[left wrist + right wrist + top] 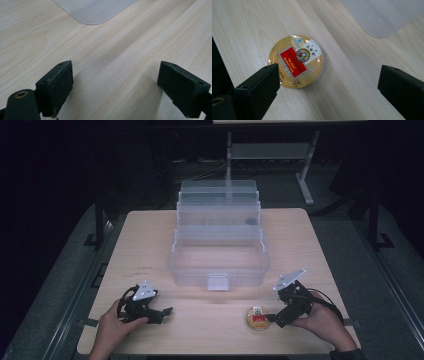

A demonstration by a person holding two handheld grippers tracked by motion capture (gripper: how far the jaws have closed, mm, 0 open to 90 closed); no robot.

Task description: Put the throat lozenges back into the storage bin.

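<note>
Nearest, the right gripper (274, 318) hovers over a round tin (258, 317) lying flat on the table (150, 235), jaws wide, nothing gripped. The left gripper (167, 311) rests open, empty. Beyond, the opened clear tiered box (218, 262) awaits; pickup seems not yet done.

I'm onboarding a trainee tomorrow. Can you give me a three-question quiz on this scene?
1. True or false: the right tool is shut on the round tin.
2. Which tool is nearer the tin: A) left tool or B) right?
3. What lies between the left tool's pads?

Key:
1. False; it is open, the tin lying flat on the table.
2. B.
3. Bare table, nothing else; the clear tiered box sits beyond, open.
</note>
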